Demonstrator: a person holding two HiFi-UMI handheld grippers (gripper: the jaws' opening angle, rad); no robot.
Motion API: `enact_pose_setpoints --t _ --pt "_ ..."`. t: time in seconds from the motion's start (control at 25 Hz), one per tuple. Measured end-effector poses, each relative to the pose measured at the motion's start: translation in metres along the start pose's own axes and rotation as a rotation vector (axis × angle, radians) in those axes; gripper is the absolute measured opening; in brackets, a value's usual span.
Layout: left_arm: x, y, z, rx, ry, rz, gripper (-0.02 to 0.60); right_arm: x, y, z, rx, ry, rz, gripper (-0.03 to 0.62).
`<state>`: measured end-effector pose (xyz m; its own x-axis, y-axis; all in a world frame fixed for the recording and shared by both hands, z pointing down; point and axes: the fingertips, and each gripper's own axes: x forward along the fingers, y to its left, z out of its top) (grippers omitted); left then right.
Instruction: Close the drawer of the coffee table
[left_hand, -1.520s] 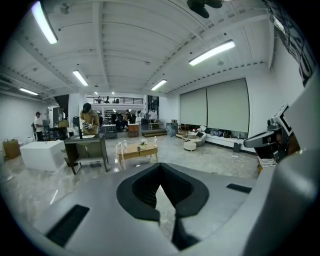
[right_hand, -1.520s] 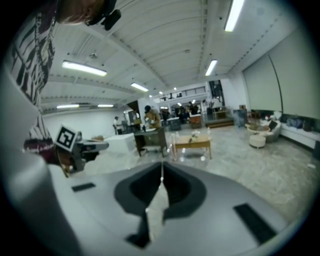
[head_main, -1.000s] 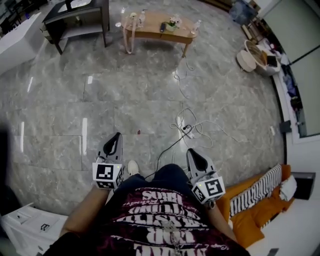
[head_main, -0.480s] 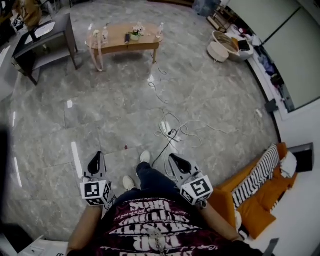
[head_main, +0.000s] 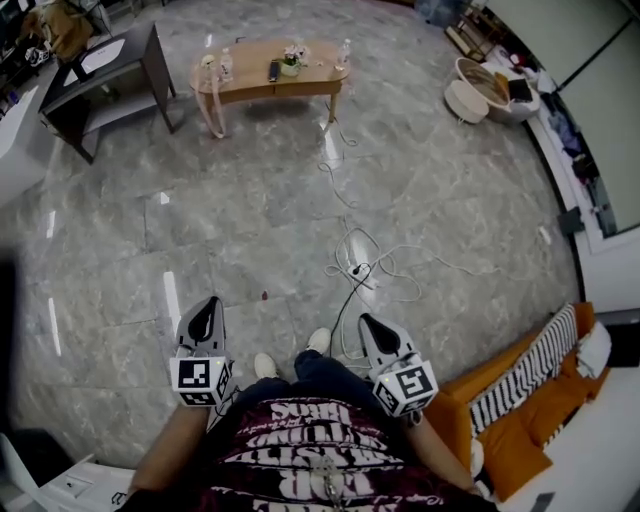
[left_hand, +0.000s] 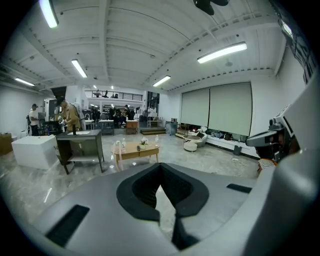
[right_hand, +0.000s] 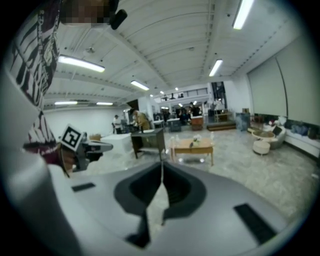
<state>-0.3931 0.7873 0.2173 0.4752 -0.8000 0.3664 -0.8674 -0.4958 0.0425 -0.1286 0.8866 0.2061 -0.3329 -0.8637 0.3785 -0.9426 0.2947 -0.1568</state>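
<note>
Left gripper view shows the left tool (left_hand: 160, 167) with its jaws drawn narrow, meeting at the tips, and nothing between them. The right tool (right_hand: 161, 163) looks the same in the right gripper view: jaws together and empty.

In the head view both tools are held low in front of the person's body, one on each side. They point ahead over the floor (head_main: 250, 210), with their marker cubes nearest the person. Two white shoes (head_main: 265, 365) show on the floor between the tools.

A cable (head_main: 352, 268) lies coiled just ahead of the right tool, and one strand runs on toward the counter (head_main: 250, 86). This low wooden counter, the one with the drawer, stands at the far side of the floor, well apart from both tools. A few bottles (head_main: 343, 52) and a small plant (head_main: 293, 55) stand on it. Its drawer cannot be made out from here, so I cannot tell whether it is open or closed.

A dark counter (head_main: 80, 82) stands to the left of the wooden one. A round pouf (head_main: 465, 100) sits off to its right. An orange sofa (head_main: 520, 425) with a striped cushion (head_main: 520, 375) lies at the person's right, near the right tool.
</note>
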Motion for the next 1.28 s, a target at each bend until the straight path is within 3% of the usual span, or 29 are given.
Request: enact_pose_setpoints --t 0.28,0.48,0.6,0.8,0.92,1.08,1.28 --pt "0.059 -0.052 0.061 -0.04 -0.125 -0.064 0.021 0.017 -0.067 0.027 -0.035 -0.046 0.034 0.035" --pt "0.079 -0.082 0.062 -0.104 -0.114 -0.033 0.02 0.02 -0.1 0.036 -0.084 -0.047 0.093 0.035" --pt "0.087 -0.088 0.061 -0.084 -0.105 -0.014 0.021 0.03 -0.113 0.037 -0.075 -0.06 0.115 0.035" --pt "0.081 -0.077 0.075 -0.041 -0.13 0.06 0.021 0.04 -0.125 0.048 -0.043 -0.138 0.14 0.035" --pt "0.079 -0.069 0.074 -0.054 -0.12 0.09 0.021 0.051 -0.124 0.053 -0.023 -0.144 0.165 0.035" --pt "0.085 -0.052 0.071 -0.087 -0.101 0.102 0.021 0.066 -0.108 0.054 -0.018 -0.128 0.211 0.035" --pt "0.108 -0.032 0.073 -0.056 -0.08 0.079 0.021 0.096 -0.106 0.062 0.02 -0.113 0.199 0.035"
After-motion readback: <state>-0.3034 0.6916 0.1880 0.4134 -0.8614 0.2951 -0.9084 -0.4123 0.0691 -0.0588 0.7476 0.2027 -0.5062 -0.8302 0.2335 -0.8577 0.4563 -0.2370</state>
